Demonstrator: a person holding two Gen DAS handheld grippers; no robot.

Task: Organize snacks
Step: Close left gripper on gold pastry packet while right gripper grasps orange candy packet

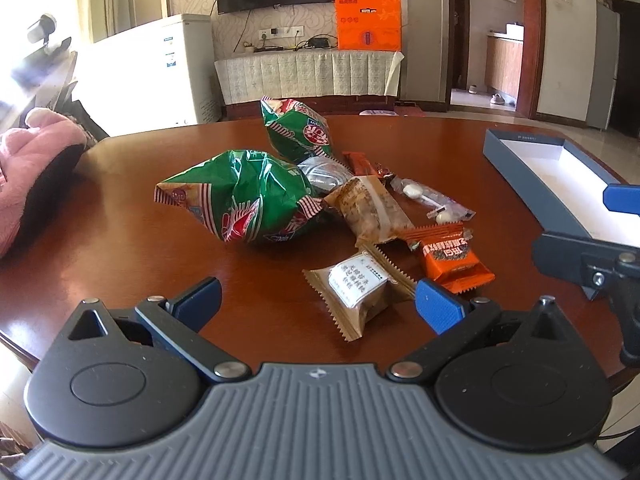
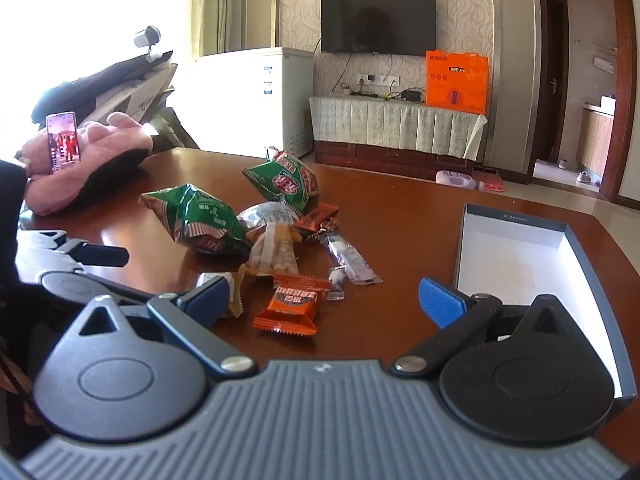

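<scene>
We are holding both grippers low over the table (image 1: pixel 120 216), each one facing the heap of snacks, and nothing is being gripped yet. The left gripper (image 1: pixel 318 300) is keeping its fingers spread wide, and the beige packet with the white label (image 1: pixel 358 290) is lying on the wood just between them, so we judge it is the first thing to take. The right gripper (image 2: pixel 324 300) is also standing with its fingers wide apart; the orange packet (image 2: pixel 290 306) is lying between them and a little ahead, not touched.

The snacks are lying together near the middle of the table: two green crinkled bags (image 1: pixel 248 196), a pale bag of small round pieces (image 2: pixel 272 254), a clear strip with white sweets (image 1: pixel 428 198) and a darker red wrapper (image 2: pixel 318 216) behind. We think they are heaped like this because they are waiting to be sorted. The open blue-grey box (image 2: pixel 516 228) is standing to the right of the heap, white inside and empty, with its open side up; probably it is placed there to receive the packets, near the right gripper.

The table is of dark red polished wood and is reflecting the window light strongly. On its far left a pink soft thing (image 2: pixel 100 148) is resting, with a lit phone (image 2: pixel 64 140) standing upright in front of it. Behind, we are seeing a wall television (image 2: pixel 378 22), a white chest freezer (image 2: pixel 256 88), an orange bag (image 2: pixel 456 82) on a covered low cabinet, and an open doorway at the right.
</scene>
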